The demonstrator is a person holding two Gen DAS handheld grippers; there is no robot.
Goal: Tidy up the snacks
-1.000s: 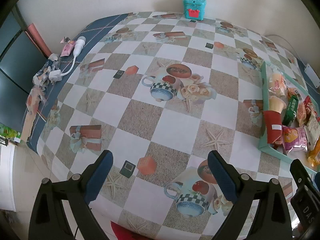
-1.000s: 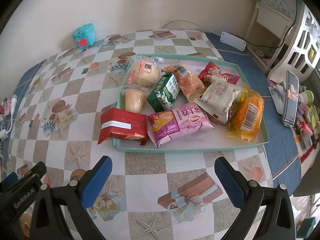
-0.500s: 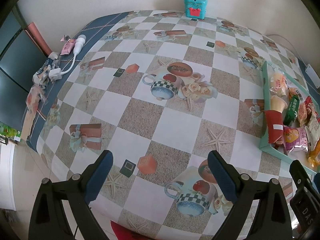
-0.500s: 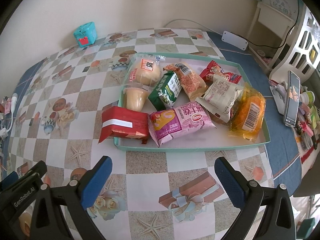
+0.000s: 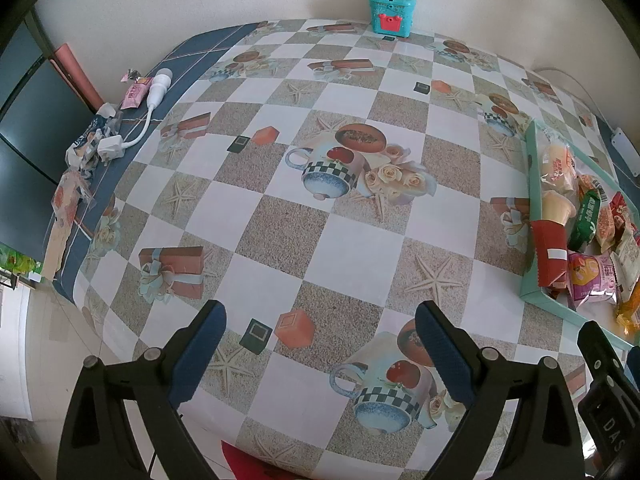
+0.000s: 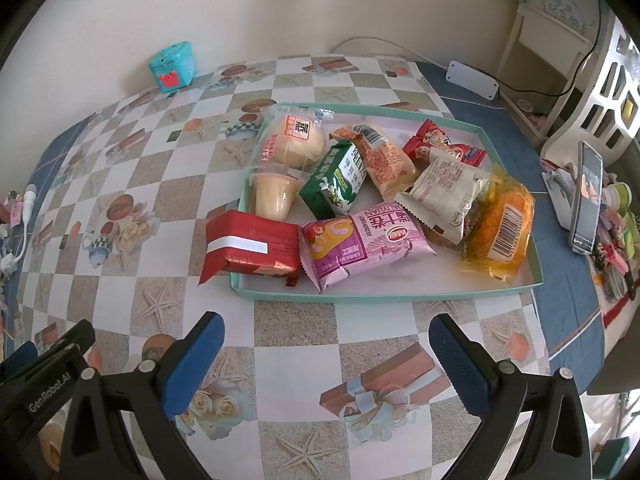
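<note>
My left gripper (image 5: 320, 336) is spread wide with nothing between its blue pads (image 5: 200, 344), hovering over bare checkered tablecloth (image 5: 280, 216) well left of the tray (image 6: 384, 295). My right gripper (image 6: 326, 346) is equally wide open and empty, sitting just short of the tray's near rim.

Landmark is the teal tray, read left to right in the right wrist view:
- Red packet (image 6: 252, 248) with a white stripe sits at the near-left corner, hanging over the tray's left rim onto the cloth.
- Jelly cup (image 6: 274, 196) is just behind it, against the left wall.
- Clear-wrapped bun (image 6: 296, 142) fills the far-left corner.
- Green biscuit pack (image 6: 338, 184) is left of centre, tilted, touching the bun wrapper.
- Pink bread pack (image 6: 360, 246) is near centre, up against the red packet.
- Orange snack pack (image 6: 380, 156) is behind centre, leaning beside the green pack.
- Small red wrapper (image 6: 440, 146) lies toward the far-right side.
- White-beige packet (image 6: 448, 192) is right of centre, overlapping the pink pack's far end.
- Yellow-orange packet (image 6: 500, 224) with a barcode is at the right, near the right wall.

Outside the tray: a turquoise toy box (image 6: 173, 66) sits far left by the wall, a white power strip (image 6: 472, 80) beyond the far-right corner, and a phone (image 6: 585, 202) on a stand well right. In the left wrist view a white charger and cable (image 5: 132, 128) lie at the table's left edge, far from the tray.
</note>
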